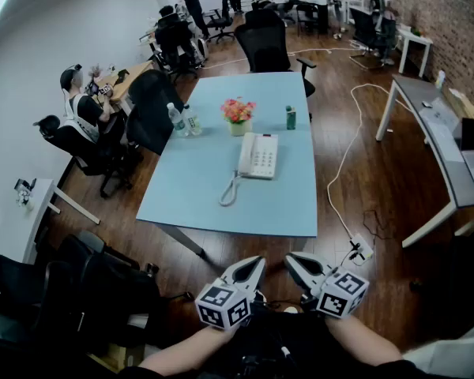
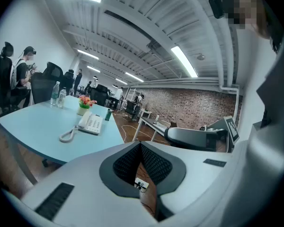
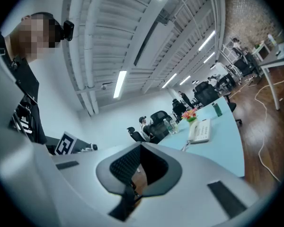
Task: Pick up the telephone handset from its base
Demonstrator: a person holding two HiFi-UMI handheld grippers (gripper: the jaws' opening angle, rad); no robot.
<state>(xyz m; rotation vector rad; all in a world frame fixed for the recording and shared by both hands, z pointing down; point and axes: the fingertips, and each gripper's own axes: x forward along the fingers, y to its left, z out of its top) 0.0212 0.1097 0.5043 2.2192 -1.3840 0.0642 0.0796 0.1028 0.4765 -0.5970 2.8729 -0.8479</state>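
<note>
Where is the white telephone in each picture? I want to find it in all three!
Head view: the telephone lies near the middle, on the blue table.
Left gripper view: left of centre, small and far off.
Right gripper view: right of centre, about mid height.
Shared landmark: the pot of flowers stands close by the telephone in every view.

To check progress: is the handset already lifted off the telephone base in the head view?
No, the handset lies in its cradle on the base, on the blue table.
</note>
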